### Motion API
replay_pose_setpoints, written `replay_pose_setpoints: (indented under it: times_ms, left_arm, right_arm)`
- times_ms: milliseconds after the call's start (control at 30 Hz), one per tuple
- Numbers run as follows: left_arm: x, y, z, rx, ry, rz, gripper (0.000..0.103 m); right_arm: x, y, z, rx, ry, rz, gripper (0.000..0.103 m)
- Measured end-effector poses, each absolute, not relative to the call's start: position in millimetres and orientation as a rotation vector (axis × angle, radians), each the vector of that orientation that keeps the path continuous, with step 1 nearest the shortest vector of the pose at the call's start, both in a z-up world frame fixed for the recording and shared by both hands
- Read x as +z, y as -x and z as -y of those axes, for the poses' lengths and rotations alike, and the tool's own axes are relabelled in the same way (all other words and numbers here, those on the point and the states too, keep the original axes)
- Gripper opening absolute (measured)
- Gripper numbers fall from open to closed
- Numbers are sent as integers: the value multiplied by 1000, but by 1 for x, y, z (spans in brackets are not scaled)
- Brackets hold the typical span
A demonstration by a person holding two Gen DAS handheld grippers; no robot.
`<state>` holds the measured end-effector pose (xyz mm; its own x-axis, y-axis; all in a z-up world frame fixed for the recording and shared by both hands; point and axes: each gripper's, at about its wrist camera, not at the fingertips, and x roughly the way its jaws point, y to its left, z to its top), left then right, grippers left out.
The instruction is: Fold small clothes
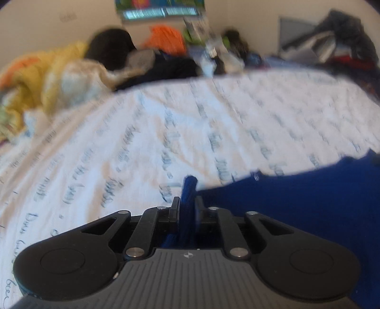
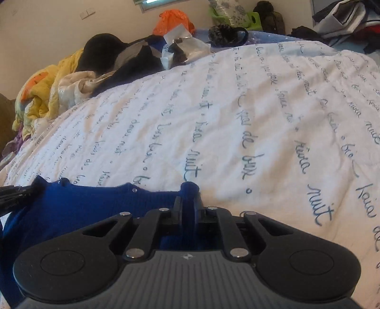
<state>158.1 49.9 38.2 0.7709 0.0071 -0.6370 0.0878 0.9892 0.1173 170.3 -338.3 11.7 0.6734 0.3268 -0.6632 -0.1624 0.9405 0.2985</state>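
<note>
Blue garment [image 2: 83, 209], printed bedspread [image 2: 237, 118], clothes heap [image 2: 47, 95]

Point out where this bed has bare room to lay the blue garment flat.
The white script-printed cover lies bare ahead of both grippers, from the blue garment to the far edge. Crowded: the yellow quilt at far left, dark clothes and the orange bag along the back, and heaped clothes at far right.

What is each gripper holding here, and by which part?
Both hold the blue garment by pinched bunches of its edge: the left gripper at one end, the right gripper at the other.
</note>
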Motion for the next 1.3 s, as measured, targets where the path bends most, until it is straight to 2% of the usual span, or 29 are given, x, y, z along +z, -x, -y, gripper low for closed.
replay_pose_setpoints:
  times_ms: [33, 67, 133, 167, 200, 233, 267, 400, 433, 467, 500, 600, 667, 733, 800, 833, 867, 900, 933, 967, 1033, 1067, 1100, 1200, 1300]
  left_arm:
    - [44, -152, -49, -36, -152, -694, 24]
    - [51, -143, -48, -34, -162, -682, 28]
    - [68, -115, -42, -47, -191, -581, 54]
    - [74, -104, -36, -75, -192, -535, 62]
    - [78, -98, -28, -109, -192, -517, 75]
    - [79, -97, -17, -151, -187, -526, 79]
    - [76, -99, -7, -187, -184, -548, 79]
    - [39, -125, 4, -160, -191, -673, 77]
    - [29, -127, -7, -151, -178, -662, 90]
    - [24, -127, -20, -135, -144, -653, 98]
    - [23, -134, -35, -122, -66, -692, 102]
    - [23, -140, -48, -86, -34, -711, 103]
    - [28, -133, -36, -47, -107, -694, 103]
    - [41, -111, -27, -38, -155, -672, 96]
    - [53, -78, -23, -119, -130, -637, 102]
    - [55, -64, -20, -158, -118, -626, 103]
    - [52, -57, -13, -192, -122, -642, 103]
    - [44, -55, -7, -211, -136, -682, 103]
    - [33, -57, -3, -212, -153, -716, 103]
    - [25, -54, -8, -215, -123, -673, 103]
    - [27, -58, -15, -193, -90, -695, 103]
    - [33, -55, -14, -159, -102, -708, 102]
    - [39, -48, -14, -157, -104, -710, 95]
    - [52, -15, -15, -216, -74, -684, 102]
    - [28, -2, -8, -235, -114, -760, 103]
  right_arm:
    - [13, -166, 335, 259, -216, -787, 17]
    - [17, -163, 333, 241, -209, -813, 27]
    - [34, -150, 330, 230, -219, -820, 44]
    - [44, -139, 329, 224, -236, -769, 49]
    - [52, -129, 325, 229, -242, -711, 50]
    - [57, -123, 318, 259, -234, -673, 51]
    - [59, -124, 307, 293, -217, -670, 56]
    - [33, -140, 256, 294, -40, -732, 57]
    - [17, -144, 252, 250, 21, -763, 60]
    - [8, -137, 256, 268, 30, -695, 66]
    - [0, -133, 263, 292, 23, -653, 66]
    - [-2, -135, 287, 309, -104, -643, 66]
    - [0, -137, 279, 300, -54, -650, 66]
    - [10, -133, 273, 266, -41, -686, 67]
    - [24, -110, 269, 261, -106, -695, 69]
    - [29, -97, 267, 296, -127, -676, 74]
    - [31, -84, 262, 332, -129, -658, 84]
    - [27, -78, 256, 347, -110, -664, 87]
    - [20, -76, 251, 348, -73, -689, 88]
    - [7, -78, 245, 333, -14, -731, 88]
    - [-5, -68, 243, 351, 69, -632, 88]
    - [-3, -69, 246, 351, 40, -643, 88]
    - [3, -70, 246, 333, 39, -669, 88]
    - [22, -51, 235, 283, 41, -696, 90]
    - [12, -33, 225, 339, 61, -727, 92]
